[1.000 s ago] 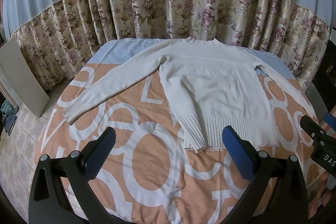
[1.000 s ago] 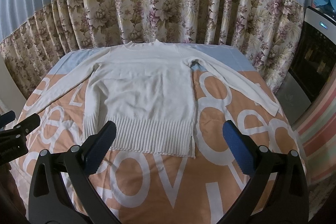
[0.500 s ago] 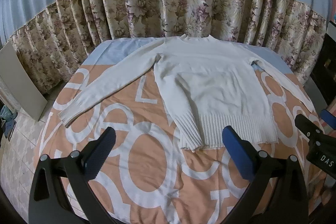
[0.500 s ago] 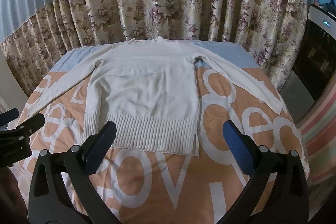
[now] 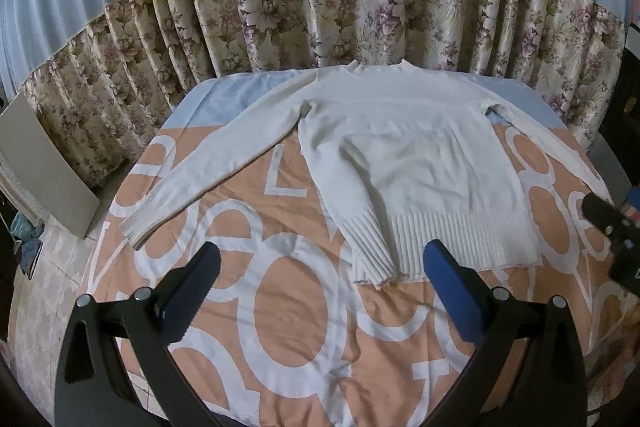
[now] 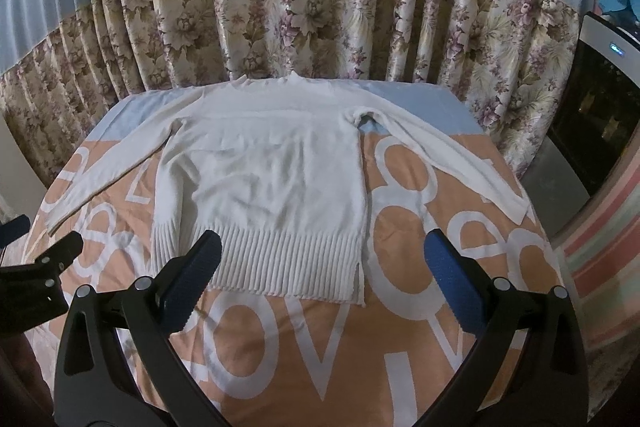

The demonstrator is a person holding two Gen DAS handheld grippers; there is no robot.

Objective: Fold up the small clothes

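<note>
A white knitted sweater [image 5: 408, 155] [image 6: 272, 171] lies flat on the bed with its neck toward the curtain, ribbed hem nearest me and both sleeves spread outward. My left gripper [image 5: 320, 267] hovers open above the bedspread just short of the hem's left corner, holding nothing. My right gripper [image 6: 320, 259] is open too, its left pad [image 6: 196, 279] over the ribbed hem and its right pad over bare bedspread. Each gripper shows at the edge of the other's view.
The bed carries an orange bedspread with large white letters [image 5: 288, 323] and a pale blue strip at the far end. A floral curtain [image 5: 360, 7] hangs behind it. A beige board [image 5: 44, 171] leans at the left; a dark appliance [image 6: 592, 115] stands at the right.
Both grippers have drifted slightly, so the sweater sits a little higher in the views than a second ago. The sweater has not moved and both grippers remain open.
</note>
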